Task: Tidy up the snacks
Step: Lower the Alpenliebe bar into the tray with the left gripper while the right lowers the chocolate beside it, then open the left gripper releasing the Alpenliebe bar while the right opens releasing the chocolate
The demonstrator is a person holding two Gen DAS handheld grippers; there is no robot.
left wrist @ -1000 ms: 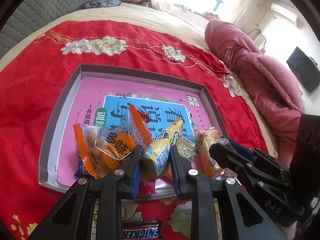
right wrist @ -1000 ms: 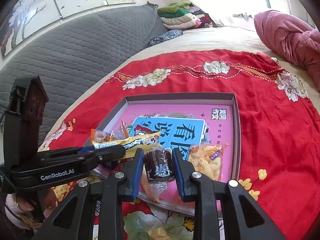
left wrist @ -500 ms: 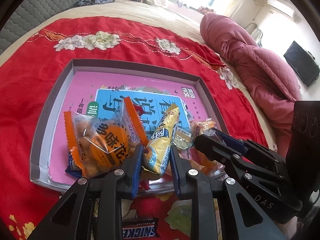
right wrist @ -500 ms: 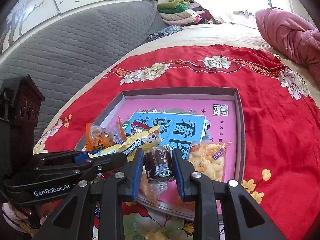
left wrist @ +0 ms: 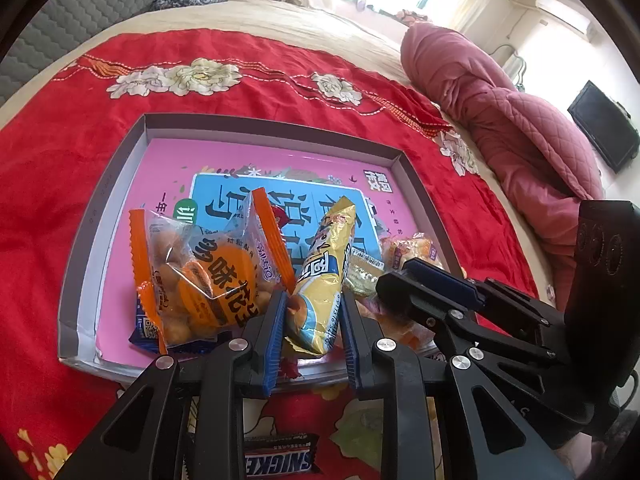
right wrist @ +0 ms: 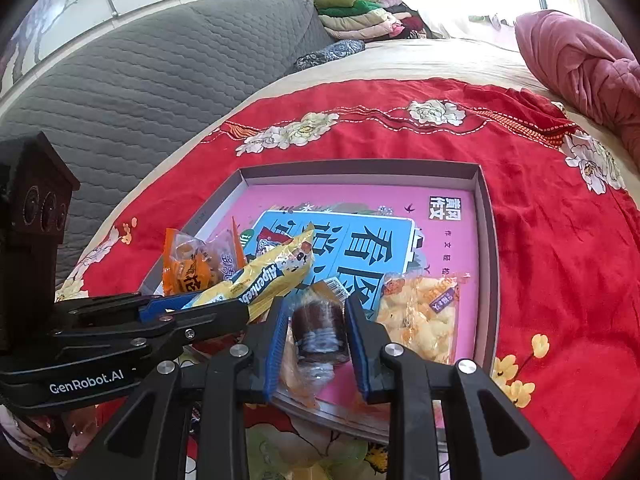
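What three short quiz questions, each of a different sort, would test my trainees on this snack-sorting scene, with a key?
1. True or false: the left gripper is shut on the long yellow foil snack packet.
2. Multiple choice: the right gripper is shut on A) a clear-wrapped dark brown cake, B) a green apple, C) a metal spoon.
3. Fill in: the orange-edged clear bag of peanuts lies inside the shallow grey cardboard box with a pink printed floor, on the ____ side of the yellow packet in the left wrist view.

Key: 1 true; 2 A; 3 left.
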